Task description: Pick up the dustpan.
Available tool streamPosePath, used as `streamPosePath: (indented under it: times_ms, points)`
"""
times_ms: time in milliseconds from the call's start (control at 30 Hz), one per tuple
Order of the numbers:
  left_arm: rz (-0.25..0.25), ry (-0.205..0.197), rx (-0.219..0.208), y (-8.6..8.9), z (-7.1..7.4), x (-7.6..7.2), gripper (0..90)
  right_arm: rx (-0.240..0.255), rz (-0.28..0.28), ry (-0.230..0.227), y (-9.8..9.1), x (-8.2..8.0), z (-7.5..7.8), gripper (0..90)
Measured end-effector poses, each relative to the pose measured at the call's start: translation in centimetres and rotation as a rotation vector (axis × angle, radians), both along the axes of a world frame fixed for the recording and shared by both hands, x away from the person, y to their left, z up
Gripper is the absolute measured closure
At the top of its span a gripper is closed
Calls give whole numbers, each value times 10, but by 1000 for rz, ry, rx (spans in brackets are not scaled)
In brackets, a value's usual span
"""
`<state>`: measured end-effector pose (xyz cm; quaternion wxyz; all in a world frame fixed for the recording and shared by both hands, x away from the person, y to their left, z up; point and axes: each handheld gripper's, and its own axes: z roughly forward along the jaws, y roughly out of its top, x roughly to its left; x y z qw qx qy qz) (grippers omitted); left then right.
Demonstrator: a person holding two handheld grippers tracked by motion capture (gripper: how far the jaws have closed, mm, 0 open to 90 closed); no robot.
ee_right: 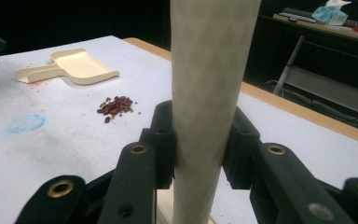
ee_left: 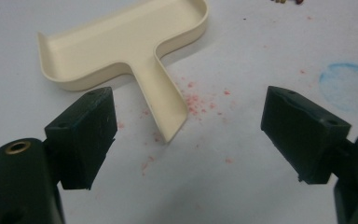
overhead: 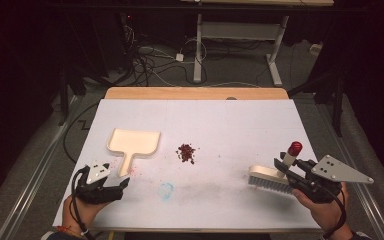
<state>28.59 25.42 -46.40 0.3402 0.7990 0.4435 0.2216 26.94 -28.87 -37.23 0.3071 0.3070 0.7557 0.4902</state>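
We see our left gripper [ee_left: 182,140] with jaws wide, the dustpan [ee_left: 121,46] handle pointing at it (just beyond). Our right gripper [overhead: 300,175] clamps the brush [overhead: 272,177], beans [overhead: 186,152] lying left.

The left tool [ee_left: 186,135] stands with its two black jaws wide apart above the white worktop [ee_left: 242,186], nothing between them. Just beyond lies a cream dustpan [ee_left: 121,46], its handle end reaching toward the gap. Pink specks [ee_left: 198,100] dot the worktop beside the handle; a faint blue ring [ee_left: 347,86], perhaps a stain, sits at right.
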Motion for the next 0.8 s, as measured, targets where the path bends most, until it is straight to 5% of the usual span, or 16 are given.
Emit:
streamPosePath:
  times_ms: [133,167,400,467,633,800]
  points:
    - [33,73,-4,-8,-6,28,209,3,0,1,1,1,0,698]
    - [40,116,14,-12,-12,45,221,9,-4,9,2,1,-1,697]
    - [55,200,29,-18,-28,79,330,5,7,4,4,1,-1,697]
    - [87,198,-30,-14,-31,85,354,13,3,9,3,1,-1,696]
    - [103,183,-29,-11,-31,88,550,13,2,10,1,2,-2,697]
    - [90,177,-20,-11,-31,91,629,10,5,17,3,3,-2,697]
